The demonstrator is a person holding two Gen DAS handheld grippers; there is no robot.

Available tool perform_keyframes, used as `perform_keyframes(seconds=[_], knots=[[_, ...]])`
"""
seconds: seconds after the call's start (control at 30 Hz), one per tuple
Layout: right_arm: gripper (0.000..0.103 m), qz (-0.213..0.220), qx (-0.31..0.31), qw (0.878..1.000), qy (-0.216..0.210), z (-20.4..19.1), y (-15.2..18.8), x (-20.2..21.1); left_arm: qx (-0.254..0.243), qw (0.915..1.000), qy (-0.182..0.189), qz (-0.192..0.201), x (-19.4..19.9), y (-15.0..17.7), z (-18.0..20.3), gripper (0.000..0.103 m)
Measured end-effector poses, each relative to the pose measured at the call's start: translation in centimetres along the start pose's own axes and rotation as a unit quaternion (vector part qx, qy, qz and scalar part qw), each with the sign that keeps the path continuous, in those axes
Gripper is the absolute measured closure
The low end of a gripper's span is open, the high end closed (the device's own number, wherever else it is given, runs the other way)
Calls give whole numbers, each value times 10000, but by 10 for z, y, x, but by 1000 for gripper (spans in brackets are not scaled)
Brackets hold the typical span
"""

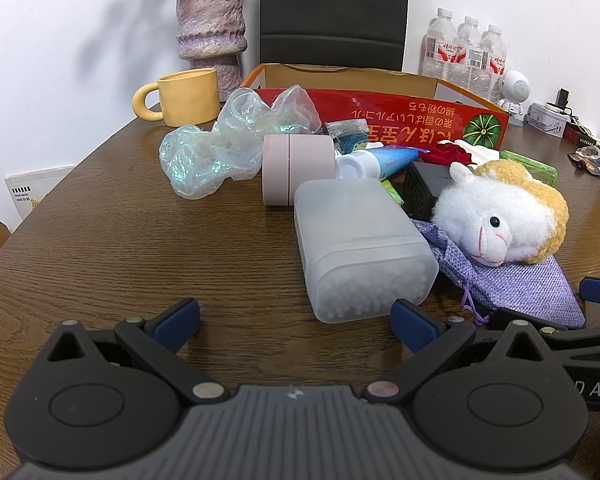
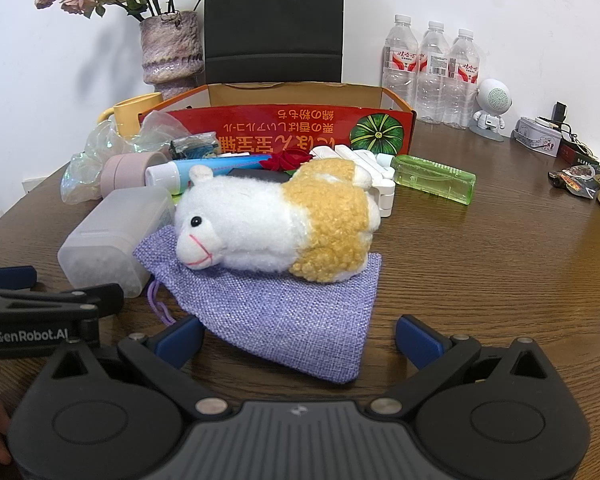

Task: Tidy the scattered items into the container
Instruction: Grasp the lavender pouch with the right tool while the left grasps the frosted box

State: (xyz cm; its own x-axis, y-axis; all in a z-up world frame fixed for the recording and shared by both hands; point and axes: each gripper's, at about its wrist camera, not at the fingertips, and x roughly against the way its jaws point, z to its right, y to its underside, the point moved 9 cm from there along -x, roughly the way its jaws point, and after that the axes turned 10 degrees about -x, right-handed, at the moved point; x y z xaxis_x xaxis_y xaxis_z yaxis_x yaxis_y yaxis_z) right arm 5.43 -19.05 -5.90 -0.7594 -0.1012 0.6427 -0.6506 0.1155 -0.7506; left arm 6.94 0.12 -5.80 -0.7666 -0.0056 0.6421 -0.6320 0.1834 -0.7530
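A red and orange cardboard box (image 1: 400, 120) (image 2: 284, 126) stands open at the back of the table. In front of it lies a pile: a frosted plastic case (image 1: 360, 248) (image 2: 112, 232), a white and tan plush sheep (image 1: 500, 216) (image 2: 276, 224) on a purple cloth pouch (image 1: 532, 288) (image 2: 292, 316), a pink roll (image 1: 296, 168) (image 2: 130, 170), a blue tube (image 1: 380, 162) (image 2: 188, 172), a crumpled clear bag (image 1: 220, 148) and a green bottle (image 2: 434, 178). My left gripper (image 1: 296, 322) is open just short of the case. My right gripper (image 2: 298, 340) is open around the pouch's near corner.
A yellow mug (image 1: 180, 98), a purple vase (image 1: 210, 26), a dark chair back (image 1: 334, 12), water bottles (image 2: 430, 72) and a small white robot figure (image 2: 490, 110) line the back. Small items (image 2: 576, 178) sit at the far right. Bare wood table (image 1: 140, 240) lies to the left.
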Motion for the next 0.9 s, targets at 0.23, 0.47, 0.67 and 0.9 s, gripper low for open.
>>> perform_keyframes(seconds=[0.23,0.47,0.67,0.9], knots=[[0,-27,125,9998,-131,-2,3,0,0,10000,0,1,-1,0,-2,0],[14,-57,339,9986,-412,-4,1,4,-89,9992,308,247,6,-4,9,0],[65,-27,283,9985,-470,1,-7,7,-189,9964,648,519,15,-8,21,0],[90,-64,-5,9989,-457,22,-13,13,-354,9957,660,548,5,-29,30,0]])
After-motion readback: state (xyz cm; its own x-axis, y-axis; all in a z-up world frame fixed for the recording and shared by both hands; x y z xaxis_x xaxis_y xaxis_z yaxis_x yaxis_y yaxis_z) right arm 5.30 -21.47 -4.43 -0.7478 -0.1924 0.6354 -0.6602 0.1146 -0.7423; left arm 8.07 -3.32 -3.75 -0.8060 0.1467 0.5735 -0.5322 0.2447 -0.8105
